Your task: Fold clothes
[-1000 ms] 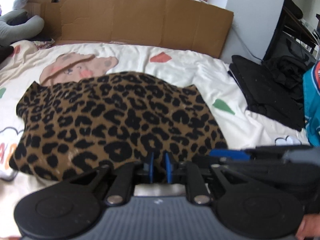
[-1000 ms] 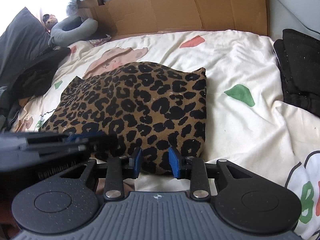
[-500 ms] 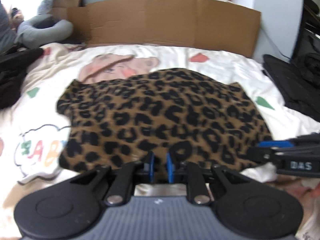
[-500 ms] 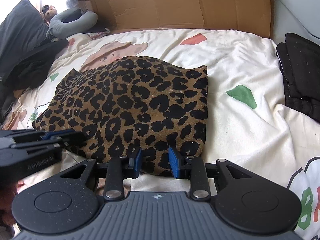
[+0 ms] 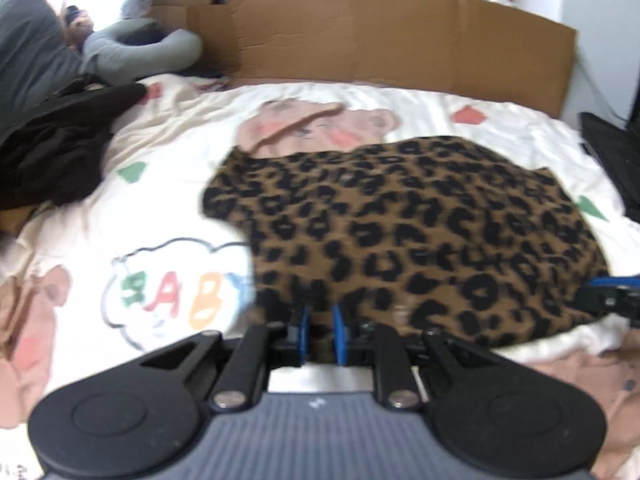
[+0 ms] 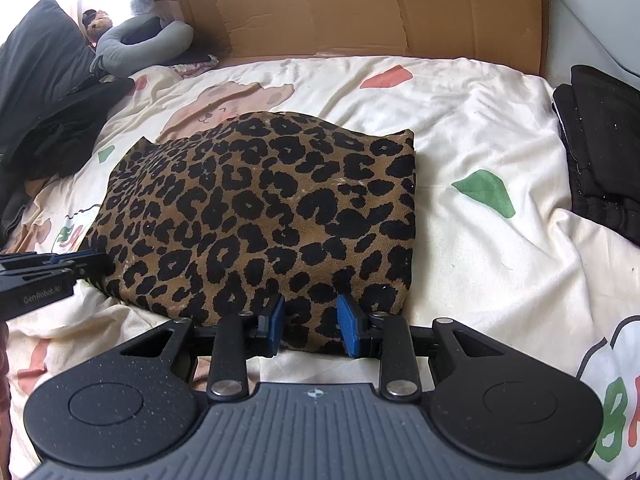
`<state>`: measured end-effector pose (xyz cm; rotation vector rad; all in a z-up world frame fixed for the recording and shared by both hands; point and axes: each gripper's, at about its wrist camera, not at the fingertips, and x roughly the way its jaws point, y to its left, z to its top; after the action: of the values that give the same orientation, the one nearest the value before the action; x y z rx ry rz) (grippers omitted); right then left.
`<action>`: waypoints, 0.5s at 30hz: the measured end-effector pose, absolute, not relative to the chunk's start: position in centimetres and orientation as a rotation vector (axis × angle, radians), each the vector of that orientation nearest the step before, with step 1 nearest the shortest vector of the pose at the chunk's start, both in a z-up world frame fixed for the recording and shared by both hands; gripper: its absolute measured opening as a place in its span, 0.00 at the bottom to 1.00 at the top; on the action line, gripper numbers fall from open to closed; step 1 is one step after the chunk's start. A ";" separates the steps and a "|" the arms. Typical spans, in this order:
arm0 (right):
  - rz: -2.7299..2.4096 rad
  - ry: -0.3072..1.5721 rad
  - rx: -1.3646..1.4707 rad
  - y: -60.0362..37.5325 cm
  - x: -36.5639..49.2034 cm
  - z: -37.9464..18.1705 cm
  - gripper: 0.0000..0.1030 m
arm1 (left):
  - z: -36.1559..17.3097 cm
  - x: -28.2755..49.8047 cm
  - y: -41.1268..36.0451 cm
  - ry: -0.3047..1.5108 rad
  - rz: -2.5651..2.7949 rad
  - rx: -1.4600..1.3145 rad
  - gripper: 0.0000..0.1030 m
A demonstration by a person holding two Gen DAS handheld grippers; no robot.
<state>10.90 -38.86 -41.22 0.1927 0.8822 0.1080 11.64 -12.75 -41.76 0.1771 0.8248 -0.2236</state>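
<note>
Since the earlier frame the left gripper (image 5: 319,334) has travelled along the near edge of the leopard-print knitted garment (image 6: 264,216) toward its left corner, so the cartoon "BABY" cloud printed on the cream bedsheet (image 5: 168,184) now fills the left wrist view; the right gripper (image 6: 311,330) has stayed at the garment's near right corner. The garment lies on the bed as a compact, roughly rectangular bundle, its far edge overlapping a printed bear. The left fingers (image 5: 302,332) stand narrow and are opening, with the garment's hem between them; whether the pads still press on it is not clear. The right fingers (image 6: 347,330) sit moderately apart with the hem between them, apparently pinching the thick edge.

Progress, judged from its lie: the garment seems already folded at least once, and a further fold or a transfer off the bed may remain. A stack of black folded clothing (image 6: 600,148) lies to the garment's right, a loose dark heap (image 6: 60,128) to its left.

The left wrist view is motion-blurred. The hem beneath both grippers is hidden, and the layers cannot be counted.
</note>
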 end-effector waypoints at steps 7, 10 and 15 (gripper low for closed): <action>0.076 0.892 0.272 -39.6 10.9 -40.0 0.35 | -41.0 12.7 -10.6 0.875 -0.131 0.123 0.21; 0.061 0.884 0.345 -40.5 10.2 -39.6 0.35 | -40.5 12.7 -10.1 0.886 -0.115 0.101 0.23; 0.024 0.877 0.452 -42.0 8.7 -39.5 0.35 | -40.2 12.6 -10.0 0.897 -0.135 0.077 0.33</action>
<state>8.69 -41.97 -39.49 0.4522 0.8774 0.0235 12.64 -9.96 -40.22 0.0773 0.8973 -0.1349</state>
